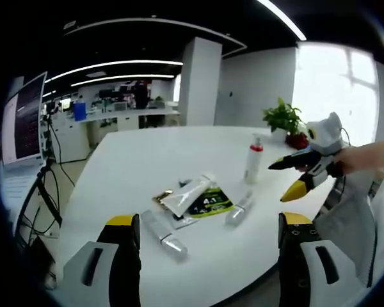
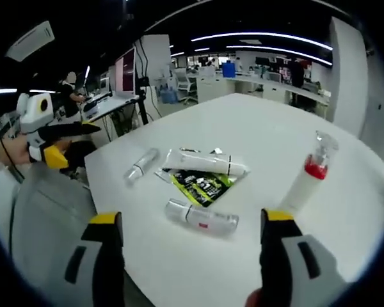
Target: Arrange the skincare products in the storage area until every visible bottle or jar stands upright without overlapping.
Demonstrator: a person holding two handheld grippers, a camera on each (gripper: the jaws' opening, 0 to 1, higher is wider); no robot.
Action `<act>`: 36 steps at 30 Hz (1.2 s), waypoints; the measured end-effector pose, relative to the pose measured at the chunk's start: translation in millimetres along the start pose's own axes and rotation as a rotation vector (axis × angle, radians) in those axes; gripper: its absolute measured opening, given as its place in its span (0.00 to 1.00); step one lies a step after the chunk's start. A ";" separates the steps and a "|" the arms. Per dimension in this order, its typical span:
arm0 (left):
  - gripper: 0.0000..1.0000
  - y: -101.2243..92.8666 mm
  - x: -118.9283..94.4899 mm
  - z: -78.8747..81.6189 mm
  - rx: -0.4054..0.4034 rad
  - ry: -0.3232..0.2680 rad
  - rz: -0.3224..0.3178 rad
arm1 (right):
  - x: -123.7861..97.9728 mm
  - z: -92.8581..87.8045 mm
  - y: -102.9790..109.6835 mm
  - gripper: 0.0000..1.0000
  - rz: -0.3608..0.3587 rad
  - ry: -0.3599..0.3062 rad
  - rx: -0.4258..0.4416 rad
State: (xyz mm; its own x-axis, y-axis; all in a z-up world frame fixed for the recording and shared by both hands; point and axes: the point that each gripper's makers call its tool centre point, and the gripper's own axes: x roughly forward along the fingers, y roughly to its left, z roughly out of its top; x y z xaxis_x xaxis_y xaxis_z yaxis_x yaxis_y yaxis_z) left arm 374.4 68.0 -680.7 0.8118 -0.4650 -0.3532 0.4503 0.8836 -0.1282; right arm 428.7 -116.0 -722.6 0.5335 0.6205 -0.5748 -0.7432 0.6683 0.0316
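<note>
A white pump bottle with a red collar (image 1: 253, 161) (image 2: 307, 179) stands upright on the white table (image 1: 147, 160) (image 2: 256, 121). A white tube (image 1: 187, 195) (image 2: 201, 162) lies across a green-and-black sachet (image 1: 211, 203) (image 2: 201, 185). Two clear bottles lie on their sides: one (image 1: 164, 234) (image 2: 141, 165) toward the left gripper, the other (image 1: 240, 209) (image 2: 201, 217) in front of the right gripper. My left gripper (image 1: 208, 220) (image 2: 73, 144) hovers open off the table edge. My right gripper (image 2: 192, 216) (image 1: 293, 177) is open too, empty, held by a hand.
A potted plant (image 1: 285, 118) sits at the table's far end near the pump bottle. A monitor on a stand (image 1: 24, 118) (image 2: 125, 70) with cables is beside the table. Desks and office chairs fill the background.
</note>
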 end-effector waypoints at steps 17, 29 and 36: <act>0.87 5.0 -1.2 3.9 -0.031 -0.028 0.010 | 41.1 27.8 2.4 0.84 0.121 0.072 -0.207; 0.86 5.8 -0.6 3.2 -0.033 -0.024 0.012 | 75.7 38.1 -4.0 0.78 0.184 0.138 -0.361; 0.86 8.5 -0.3 2.3 -0.046 -0.023 0.015 | 95.6 39.2 -4.2 0.73 0.224 0.174 -0.449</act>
State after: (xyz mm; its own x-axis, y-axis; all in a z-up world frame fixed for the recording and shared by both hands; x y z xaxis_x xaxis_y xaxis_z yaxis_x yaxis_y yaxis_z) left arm 378.8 75.6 -679.5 0.8270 -0.4519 -0.3346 0.4204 0.8921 -0.1657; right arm 498.7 -43.4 -745.6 0.2955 0.6250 -0.7226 -0.9513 0.2620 -0.1624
